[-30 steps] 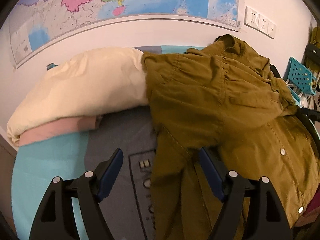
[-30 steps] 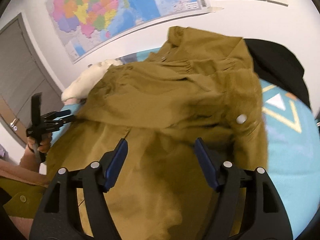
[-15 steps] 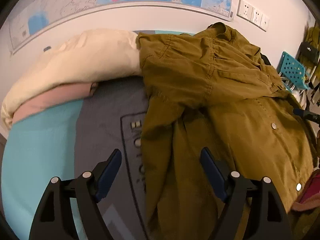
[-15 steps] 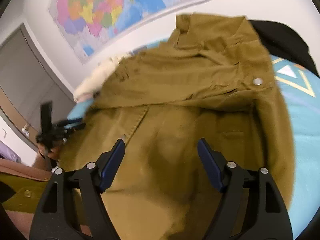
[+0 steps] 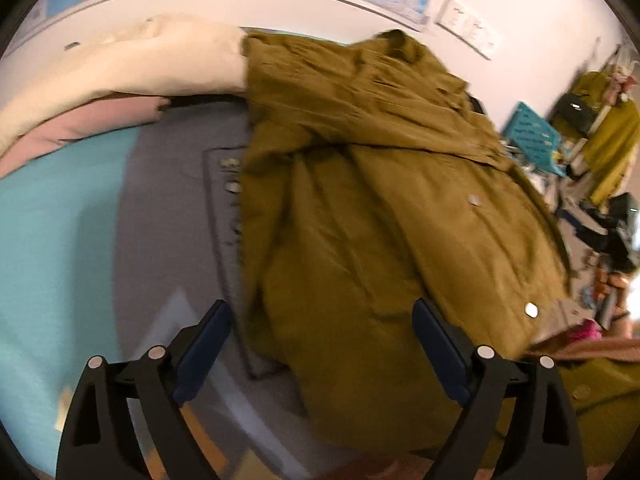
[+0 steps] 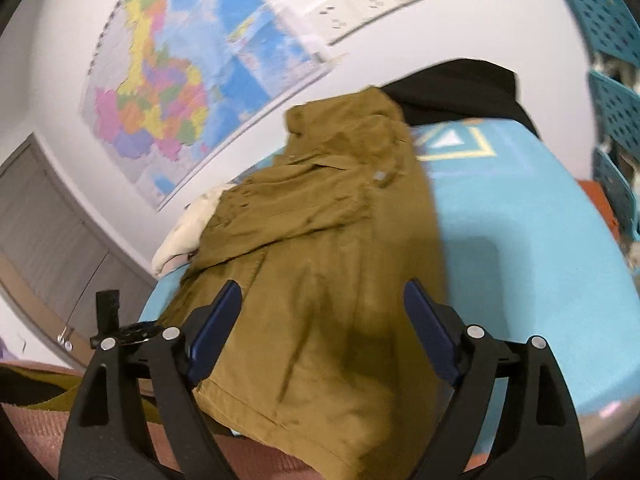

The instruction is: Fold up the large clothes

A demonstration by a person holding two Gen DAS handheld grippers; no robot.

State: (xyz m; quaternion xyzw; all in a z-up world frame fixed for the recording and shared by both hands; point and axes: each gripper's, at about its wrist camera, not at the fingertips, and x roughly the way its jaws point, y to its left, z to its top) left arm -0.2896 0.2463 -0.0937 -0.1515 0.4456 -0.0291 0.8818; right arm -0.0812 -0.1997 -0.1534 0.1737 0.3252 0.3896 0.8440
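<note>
Your olive jacket [image 5: 384, 216] lies spread on the bed [image 5: 52, 240], over a teal and grey cover. Its long axis runs from the collar at the wall end down to the hem at the near edge, where the cloth spills over the side. In the left wrist view the collar points up and away, toward the wall sockets [image 5: 466, 26]; a sleeve is folded across the chest, and snap buttons [image 5: 531, 309] line the right-hand front edge. The jacket's upper left overlaps a cream pillow [image 5: 120, 64], with a pink pillow [image 5: 80, 128] beneath it. Grey lettering on the cover beside the jacket is too blurred to read. A coloured wall map [image 6: 192, 96] shows text too small to read. Your left gripper [image 5: 320, 348] has its fingers spread wide above the lower jacket, gripping nothing; they have just been opening. Your right gripper [image 6: 320, 328] likewise stands wide, hovering over the hem area with nothing pinched, fingers also just opened further. Compared with a second ago, the left view has tipped down so the map is nearly out of frame, and the right view has rolled, bringing blue crates [image 6: 612, 80] into sight. A black garment [image 6: 452, 88] lies behind the collar.
</note>
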